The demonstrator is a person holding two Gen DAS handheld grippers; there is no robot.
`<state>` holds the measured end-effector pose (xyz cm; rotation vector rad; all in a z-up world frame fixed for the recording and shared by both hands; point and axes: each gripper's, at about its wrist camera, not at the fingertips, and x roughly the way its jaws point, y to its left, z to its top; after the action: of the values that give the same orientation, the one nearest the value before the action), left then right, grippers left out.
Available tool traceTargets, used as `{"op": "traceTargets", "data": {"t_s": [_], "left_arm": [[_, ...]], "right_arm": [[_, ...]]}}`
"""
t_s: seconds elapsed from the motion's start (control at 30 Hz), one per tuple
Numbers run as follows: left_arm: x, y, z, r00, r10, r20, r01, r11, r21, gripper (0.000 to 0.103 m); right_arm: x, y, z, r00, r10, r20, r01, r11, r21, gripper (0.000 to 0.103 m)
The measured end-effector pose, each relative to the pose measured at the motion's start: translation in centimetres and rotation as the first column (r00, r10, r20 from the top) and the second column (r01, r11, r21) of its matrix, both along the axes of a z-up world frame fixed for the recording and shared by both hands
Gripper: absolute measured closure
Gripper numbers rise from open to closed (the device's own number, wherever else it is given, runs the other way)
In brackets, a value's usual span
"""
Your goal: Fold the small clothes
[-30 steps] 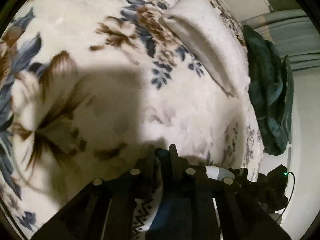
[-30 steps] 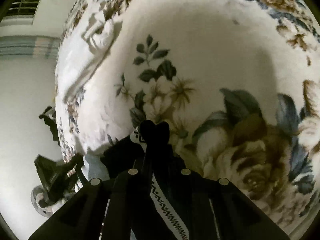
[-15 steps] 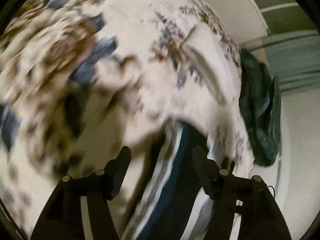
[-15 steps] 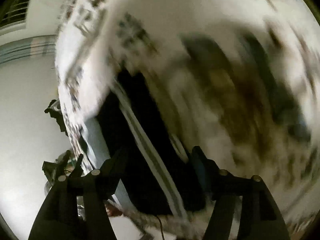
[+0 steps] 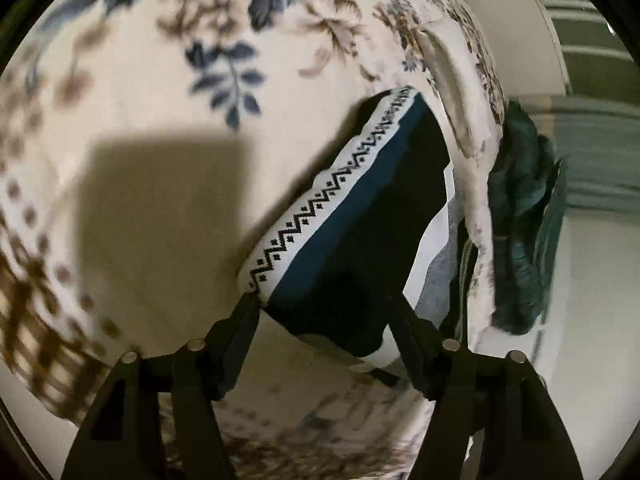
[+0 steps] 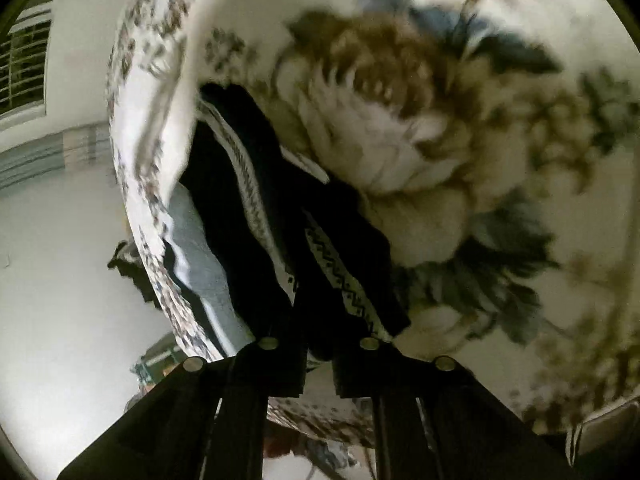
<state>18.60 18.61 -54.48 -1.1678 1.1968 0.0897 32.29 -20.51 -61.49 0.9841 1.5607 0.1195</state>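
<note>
On a cream fleece blanket [image 5: 168, 168] printed with blue and brown flowers lies a dark navy garment [image 5: 360, 240] with a white band of black zigzag pattern, stretched from about seven o'clock toward one o'clock in the left wrist view. Beneath its lower right edge shows a pale grey folded cloth [image 5: 440, 276]. The left gripper [image 5: 320, 312] is opening, its fingers spread either side of the garment's near end, not pressing it. The right gripper [image 6: 320, 304] is closing, its fingers nearly together with the garment's patterned edge between them. At three o'clock from the garment, a dark green bundle of fabric [image 5: 520, 208] hangs beside the blanket's edge.
</note>
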Motion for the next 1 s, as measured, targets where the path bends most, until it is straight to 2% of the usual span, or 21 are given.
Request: {"op": "traceTargets", "data": {"t_s": [0.1, 0.17, 0.2, 0.23, 0.3, 0.37, 0.4, 0.43, 0.5, 0.57, 0.67, 0.7, 0.73, 0.77, 0.8, 0.87, 0.93, 0.97, 1.0], "left_arm": [[0.5, -0.2, -1.4, 0.998, 0.06, 0.001, -0.059, 0.997, -0.054, 0.038], [0.6, 0.1, -2.7, 0.991, 0.131, -0.017, -0.132, 0.988, -0.085, 0.038], [0.3, 0.3, -3.1, 0.986, 0.165, -0.024, -0.167, 0.98, -0.105, 0.038], [-0.1, 0.5, -3.4, 0.977, 0.21, -0.027, -0.212, 0.968, -0.133, 0.038], [-0.7, 0.6, -3.1, 0.967, 0.253, -0.011, -0.252, 0.956, -0.149, 0.038], [-1.1, 0.7, -2.2, 0.967, 0.254, 0.011, -0.251, 0.959, -0.13, 0.038], [-1.4, 0.7, -1.8, 0.966, 0.257, 0.024, -0.252, 0.96, -0.119, 0.038], [-1.7, 0.8, -1.7, 0.965, 0.26, 0.032, -0.255, 0.96, -0.114, 0.038], [-1.8, 1.1, -2.0, 0.961, 0.274, 0.039, -0.268, 0.956, -0.118, 0.038], [-1.9, 1.2, -3.0, 0.954, 0.298, 0.035, -0.291, 0.947, -0.133, 0.038], [-1.8, 1.2, -3.9, 0.947, 0.319, 0.042, -0.311, 0.94, -0.139, 0.041], [-1.7, 1.1, -4.1, 0.946, 0.32, 0.047, -0.311, 0.941, -0.132, 0.049], [-1.6, 1.0, -4.2, 0.949, 0.312, 0.041, -0.306, 0.946, -0.111, 0.058], [-1.8, 0.9, -4.3, 0.951, 0.307, 0.035, -0.303, 0.948, -0.099, 0.076], [-2.0, 0.9, -4.4, 0.951, 0.308, 0.037, -0.304, 0.948, -0.093, 0.085], [-2.5, 1.1, -4.5, 0.946, 0.318, 0.057, -0.312, 0.945, -0.095, 0.092], [-3.0, 1.1, -4.2, 0.945, 0.318, 0.079, -0.311, 0.946, -0.088, 0.094], [-3.0, 1.1, -4.1, 0.947, 0.31, 0.087, -0.304, 0.949, -0.081, 0.095], [-3.1, 1.1, -4.0, 0.948, 0.306, 0.091, -0.3, 0.951, -0.073, 0.096]], "right_arm": [[-0.3, 0.0, -1.0, 0.996, 0.075, -0.044, -0.078, 0.995, -0.061, 0.094], [-0.1, 0.9, -3.7, 0.973, 0.183, -0.138, -0.195, 0.977, -0.083, 0.093], [0.3, 1.2, -5.0, 0.956, 0.213, -0.201, -0.235, 0.968, -0.092, 0.089], [0.9, 1.4, -5.2, 0.953, 0.212, -0.217, -0.237, 0.967, -0.096, 0.085], [2.7, 1.5, -3.8, 0.959, 0.217, -0.18, -0.244, 0.959, -0.144, 0.084], [5.5, 2.6, -0.5, 0.959, 0.272, -0.079, -0.283, 0.934, -0.219, 0.064], [6.9, 3.7, 1.1, 0.951, 0.309, -0.029, -0.307, 0.921, -0.239, 0.048], [8.6, 5.2, 2.6, 0.933, 0.359, 0.021, -0.344, 0.908, -0.241, 0.041], [11.8, 9.2, 4.5, 0.883, 0.461, 0.085, -0.436, 0.875, -0.212, 0.04], [15.3, 14.6, 5.3, 0.821, 0.559, 0.12, -0.535, 0.825, -0.183, 0.04], [19.6, 23.8, 5.0, 0.713, 0.689, 0.129, -0.674, 0.725, -0.144, 0.04], [21.0, 27.4, 4.3, 0.66, 0.742, 0.118, -0.726, 0.67, -0.153, 0.04], [21.8, 30.1, 3.7, 0.623, 0.775, 0.108, -0.757, 0.632, -0.167, 0.04], [22.6, 32.8, 2.7, 0.588, 0.804, 0.088, -0.785, 0.594, -0.178, 0.04], [23.5, 35.8, 1.4, 0.538, 0.842, 0.047, -0.825, 0.537, -0.177, 0.04], [24.3, 38.4, -0.7, 0.481, 0.877, -0.016, -0.863, 0.47, -0.185, 0.04], [24.3, 41.6, -3.1, 0.399, 0.908, -0.127, -0.91, 0.376, -0.173, 0.04], [24.1, 42.2, -4.1, 0.367, 0.914, -0.171, -0.925, 0.341, -0.166, 0.042], [23.8, 42.6, -4.7, 0.348, 0.916, -0.202, -0.934, 0.318, -0.163, 0.071]]}}
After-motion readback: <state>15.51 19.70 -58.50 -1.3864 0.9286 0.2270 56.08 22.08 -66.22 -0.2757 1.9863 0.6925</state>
